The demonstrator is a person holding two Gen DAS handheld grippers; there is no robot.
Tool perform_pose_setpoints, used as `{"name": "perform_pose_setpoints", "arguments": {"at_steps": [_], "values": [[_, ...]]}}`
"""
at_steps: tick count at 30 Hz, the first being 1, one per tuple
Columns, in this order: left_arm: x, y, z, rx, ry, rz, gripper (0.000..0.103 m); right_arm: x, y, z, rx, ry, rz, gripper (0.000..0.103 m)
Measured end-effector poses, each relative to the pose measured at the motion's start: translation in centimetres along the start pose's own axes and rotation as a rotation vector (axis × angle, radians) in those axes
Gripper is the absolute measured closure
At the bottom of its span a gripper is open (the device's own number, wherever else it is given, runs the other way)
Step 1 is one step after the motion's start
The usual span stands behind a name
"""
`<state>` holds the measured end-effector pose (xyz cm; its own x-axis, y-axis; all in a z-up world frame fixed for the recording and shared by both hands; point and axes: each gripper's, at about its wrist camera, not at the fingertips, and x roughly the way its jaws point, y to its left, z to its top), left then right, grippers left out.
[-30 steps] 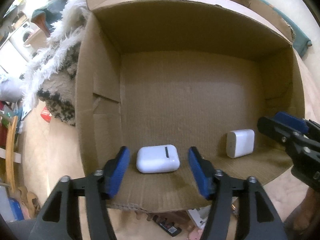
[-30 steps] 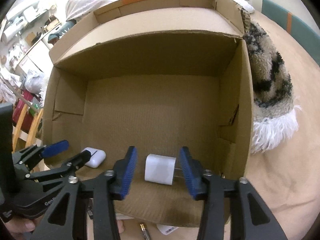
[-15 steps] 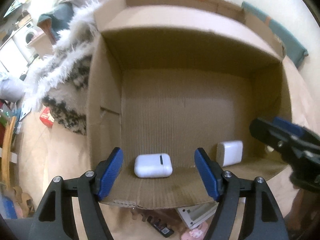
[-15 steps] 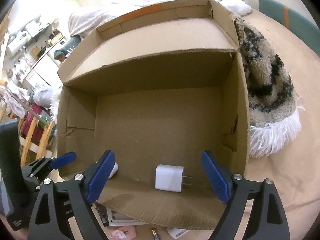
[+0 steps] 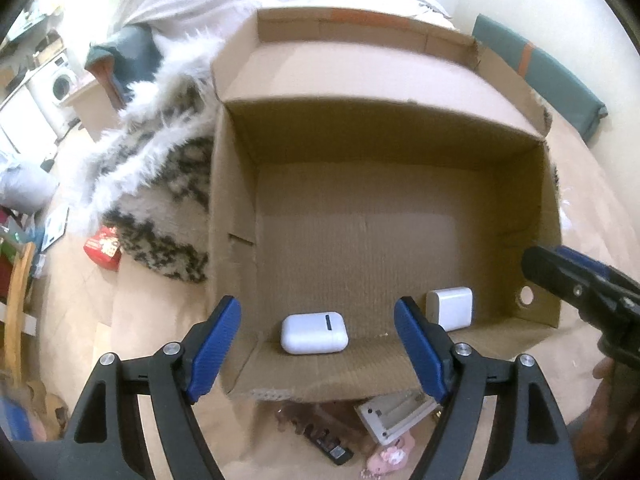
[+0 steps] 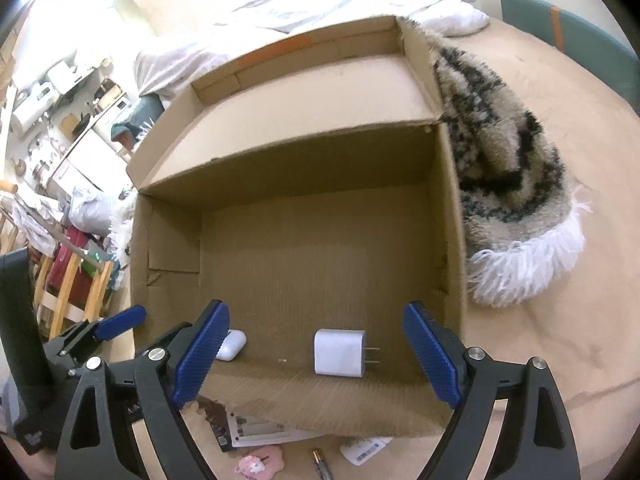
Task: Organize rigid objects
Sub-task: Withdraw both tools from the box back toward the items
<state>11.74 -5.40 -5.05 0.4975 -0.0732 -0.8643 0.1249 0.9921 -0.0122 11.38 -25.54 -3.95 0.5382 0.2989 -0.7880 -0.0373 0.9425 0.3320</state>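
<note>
Open cardboard box (image 5: 384,240) lies on a tan surface (image 6: 560,320), its top flaps folded outward. 2 white items rest on the box floor near the front wall, apart from each other. Earbud case (image 5: 314,333), rounded, dark slot facing up, sits toward the left side of the floor; in the right wrist view it is partly hidden behind a blue pad. Wall charger (image 6: 340,353), a white cube lying on its side, sits to the right of the case, its 2 metal prongs pointing toward the right wall of the box. Left gripper (image 5: 318,344): jaws opening, blue pads spread on either side of the earbud case with clear gaps, touching nothing. Right gripper (image 6: 316,354): jaws spread wide, charger between the pads in view but not touched, clear gap on both sides. Both grippers hang above the front edge of the box, angled down into it. A shaggy black-and-cream rug (image 6: 508,184) lies against the box's far right and left sides. Loose clutter on the surface just in front of the box: a battery (image 6: 322,465), a pink charm (image 5: 386,458), a dark remote (image 5: 330,446).
</note>
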Motion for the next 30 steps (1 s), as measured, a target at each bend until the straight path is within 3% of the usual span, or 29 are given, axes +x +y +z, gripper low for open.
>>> {"name": "perform_pose_setpoints", "arguments": {"at_steps": [13,19,24,27,30], "values": [[-4.0,3.8,-3.5,-0.073,0.019,0.017,0.026,-4.4,-0.3,-4.4,-0.009,-0.001,0.011,0.009],[-3.1,5.7,-5.7,-0.100,0.039,0.044,0.026,-4.8,-1.1,-6.2,-0.021,0.022,-0.019,0.009],[-2.3,7.0,-6.6,-0.139,0.067,0.036,0.026,-5.0,-2.8,-7.0,0.046,0.048,-0.016,0.009],[-1.6,7.3,-7.0,-0.139,0.099,0.052,0.026,-4.0,-3.4,-7.2,0.087,0.096,-0.002,0.009],[-0.4,7.3,-7.5,-0.169,0.149,0.015,0.026,-2.6,-3.0,-7.5,0.085,0.153,0.006,0.009]]}}
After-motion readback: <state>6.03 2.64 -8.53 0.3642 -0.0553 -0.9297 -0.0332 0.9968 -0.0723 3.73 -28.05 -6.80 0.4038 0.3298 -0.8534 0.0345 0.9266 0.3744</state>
